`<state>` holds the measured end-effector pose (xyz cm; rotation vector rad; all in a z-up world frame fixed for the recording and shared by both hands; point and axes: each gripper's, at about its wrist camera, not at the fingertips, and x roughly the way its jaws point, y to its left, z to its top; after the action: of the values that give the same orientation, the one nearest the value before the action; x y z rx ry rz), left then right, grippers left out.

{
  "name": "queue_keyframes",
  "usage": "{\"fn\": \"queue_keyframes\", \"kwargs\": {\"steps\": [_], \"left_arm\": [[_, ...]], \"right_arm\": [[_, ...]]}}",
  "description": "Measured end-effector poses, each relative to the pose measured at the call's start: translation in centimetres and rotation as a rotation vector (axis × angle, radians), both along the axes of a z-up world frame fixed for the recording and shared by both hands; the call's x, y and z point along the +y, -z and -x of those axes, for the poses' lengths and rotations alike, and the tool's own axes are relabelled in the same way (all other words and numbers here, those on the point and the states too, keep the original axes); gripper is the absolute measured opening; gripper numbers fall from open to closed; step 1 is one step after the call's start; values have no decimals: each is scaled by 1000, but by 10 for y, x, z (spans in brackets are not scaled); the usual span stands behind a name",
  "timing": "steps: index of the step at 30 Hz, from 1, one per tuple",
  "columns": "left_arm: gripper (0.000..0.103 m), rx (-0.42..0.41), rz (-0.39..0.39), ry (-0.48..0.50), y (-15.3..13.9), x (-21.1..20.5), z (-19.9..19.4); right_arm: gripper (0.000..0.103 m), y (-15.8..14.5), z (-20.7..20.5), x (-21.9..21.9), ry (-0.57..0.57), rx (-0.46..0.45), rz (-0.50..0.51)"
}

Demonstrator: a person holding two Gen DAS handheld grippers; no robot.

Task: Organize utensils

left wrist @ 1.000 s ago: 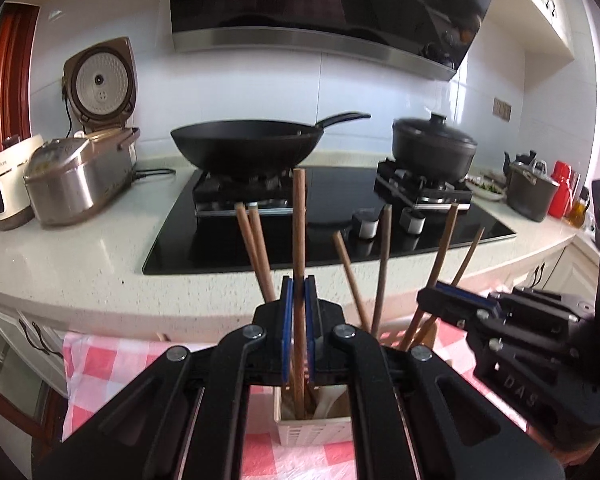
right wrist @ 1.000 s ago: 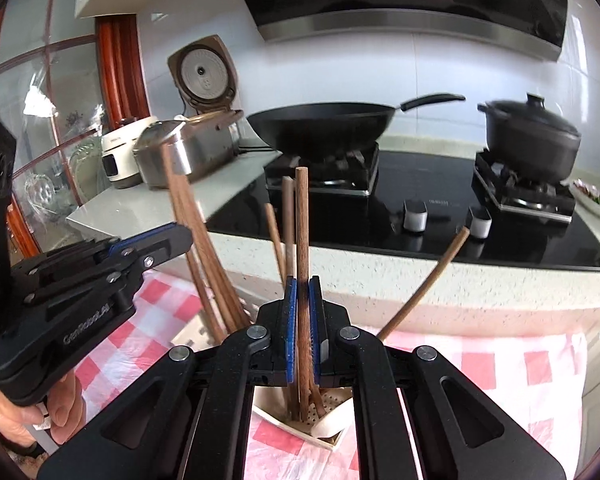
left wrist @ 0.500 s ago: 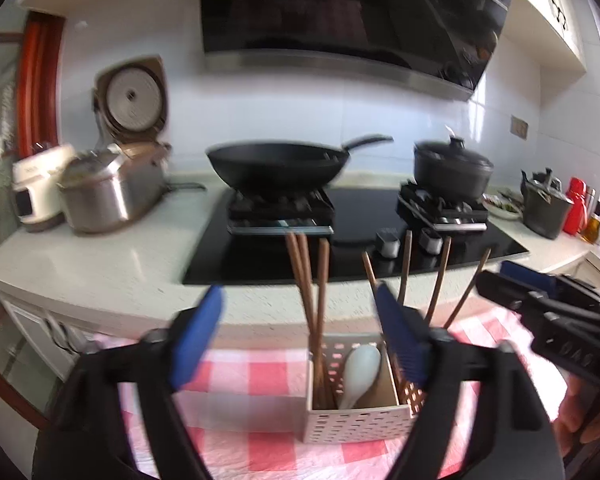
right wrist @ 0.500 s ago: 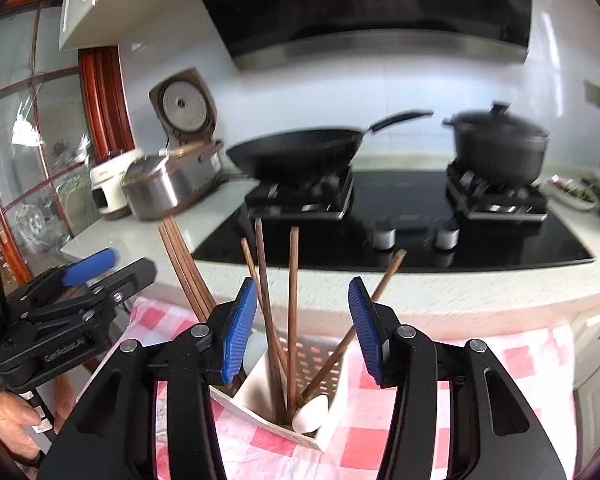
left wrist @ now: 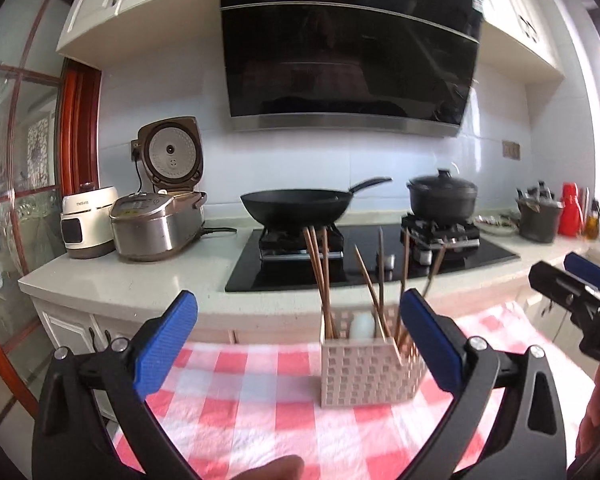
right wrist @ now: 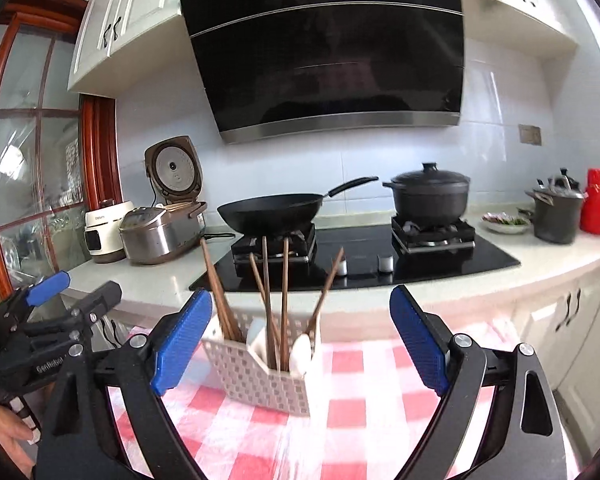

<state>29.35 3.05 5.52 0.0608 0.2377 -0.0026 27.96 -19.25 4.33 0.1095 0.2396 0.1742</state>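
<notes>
Left wrist view: white perforated plastic utensil caddy (left wrist: 366,368) stands upright on red-and-white checked tablecloth (left wrist: 260,396), holding brown wooden chopsticks (left wrist: 320,276) and a white spoon (left wrist: 362,325). Bare cloth all around; pale stone counter edge (left wrist: 112,292) close behind. Left gripper (left wrist: 298,340) near level, tipped slightly down, jaws opening, nothing between. Right gripper (right wrist: 300,344) likewise, jaws opening, empty, short of the caddy.

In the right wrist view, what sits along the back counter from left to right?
White small appliance → steel rice cooker, lid up → black wok → black lidded pot → grey pot → red bottle.
</notes>
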Motion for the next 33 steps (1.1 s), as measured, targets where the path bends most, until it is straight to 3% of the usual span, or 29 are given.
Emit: {"fn": "queue_keyframes", "kwargs": {"steps": [8, 11, 15, 33], "left_arm": [[99, 19, -32, 44, 35, -7, 49], [99, 28, 3, 46, 40, -3, 63], [98, 60, 59, 60, 41, 1, 71], [98, 94, 48, 84, 26, 0, 77]], "right_arm": [[85, 34, 34, 2, 16, 44, 32], [85, 35, 42, 6, 8, 49, 69], [85, 35, 52, 15, -26, 48, 100], [85, 26, 64, 15, -50, 86, 117]]}}
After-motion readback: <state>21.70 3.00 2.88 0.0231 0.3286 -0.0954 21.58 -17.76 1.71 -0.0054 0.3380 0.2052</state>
